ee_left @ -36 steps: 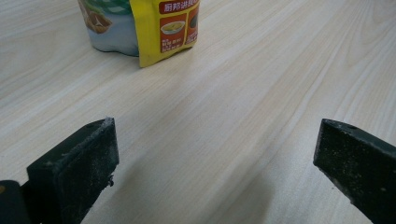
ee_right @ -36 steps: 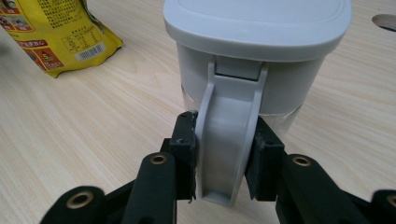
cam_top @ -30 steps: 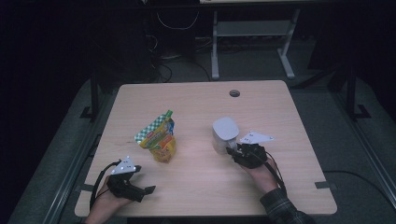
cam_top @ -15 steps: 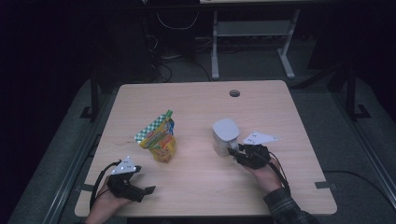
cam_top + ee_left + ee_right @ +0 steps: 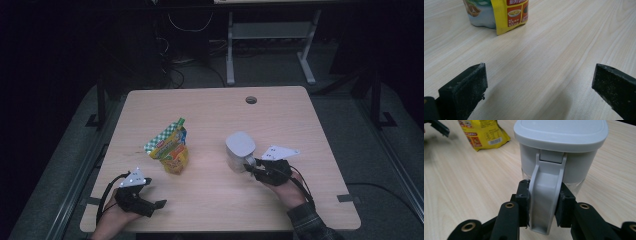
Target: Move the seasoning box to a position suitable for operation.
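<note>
A grey lidded pitcher (image 5: pixel 239 150) (image 5: pixel 560 147) stands upright right of the table's middle. My right gripper (image 5: pixel 252 170) (image 5: pixel 543 203) is shut on the pitcher's handle (image 5: pixel 544 200), one jaw on each side of it. A yellow and green snack pouch (image 5: pixel 170 147) (image 5: pixel 499 12) (image 5: pixel 482 133) stands left of the middle. My left gripper (image 5: pixel 152 204) (image 5: pixel 539 92) rests near the front left edge, open, with bare wood between its jaws and the pouch a short way ahead of it.
The wooden table (image 5: pixel 210 120) has a round cable hole (image 5: pixel 251 100) at its back right. Behind it stand a metal frame (image 5: pixel 270 45) and loose cables (image 5: pixel 185 30) on a dark floor.
The right hand has shifted slightly, still clamped on the pitcher's handle. The pouch and left gripper have not moved.
</note>
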A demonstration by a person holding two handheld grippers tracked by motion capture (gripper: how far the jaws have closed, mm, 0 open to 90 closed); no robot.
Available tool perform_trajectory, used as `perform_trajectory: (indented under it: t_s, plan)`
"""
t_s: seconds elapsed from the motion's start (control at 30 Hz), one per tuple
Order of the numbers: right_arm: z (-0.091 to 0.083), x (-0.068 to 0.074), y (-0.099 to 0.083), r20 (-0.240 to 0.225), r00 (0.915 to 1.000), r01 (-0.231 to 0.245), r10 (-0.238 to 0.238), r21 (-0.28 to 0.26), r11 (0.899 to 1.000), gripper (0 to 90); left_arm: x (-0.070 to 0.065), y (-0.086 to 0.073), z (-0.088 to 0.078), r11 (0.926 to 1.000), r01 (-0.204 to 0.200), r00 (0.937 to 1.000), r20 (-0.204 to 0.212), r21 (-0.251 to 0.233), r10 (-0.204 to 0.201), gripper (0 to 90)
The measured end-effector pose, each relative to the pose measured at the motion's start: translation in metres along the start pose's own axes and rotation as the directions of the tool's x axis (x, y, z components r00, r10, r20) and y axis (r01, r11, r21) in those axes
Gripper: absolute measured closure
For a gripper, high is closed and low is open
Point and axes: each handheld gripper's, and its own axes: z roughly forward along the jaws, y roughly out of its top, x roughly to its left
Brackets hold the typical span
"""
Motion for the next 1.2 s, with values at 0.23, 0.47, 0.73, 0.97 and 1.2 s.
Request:
perform_trajectory:
  t_s: [0.23,0.47,0.73,0.97,1.2]
  plan:
    - [-0.007,0.008,-0.003,-0.033,0.9987,0.038,-0.038,0.009,0.999,68.2,0.000,0.000,0.001,1.0000,0.003,1.0000,0.005,-0.003,-0.003,0.0]
    - [-0.010,0.016,-0.007,-0.073,0.9951,0.066,-0.066,-0.003,0.998,68.2,0.000,0.000,0.001,0.9999,-0.013,0.9999,0.008,0.005,0.013,0.0]
    - [-0.013,0.028,-0.011,-0.138,0.9852,0.100,-0.101,-0.019,0.995,68.2,-0.001,0.000,0.002,1.0000,-0.006,0.9999,0.014,0.003,0.005,0.0]
    - [-0.011,0.037,-0.012,-0.191,0.9716,0.137,-0.140,-0.025,0.990,68.1,0.000,0.000,0.002,0.9999,-0.007,0.9999,0.014,0.008,0.006,0.0]
    - [-0.008,0.035,-0.014,-0.206,0.9697,0.132,-0.131,-0.011,0.991,67.5,-0.001,0.000,0.002,0.9999,-0.005,0.9999,0.016,0.011,0.005,0.0]
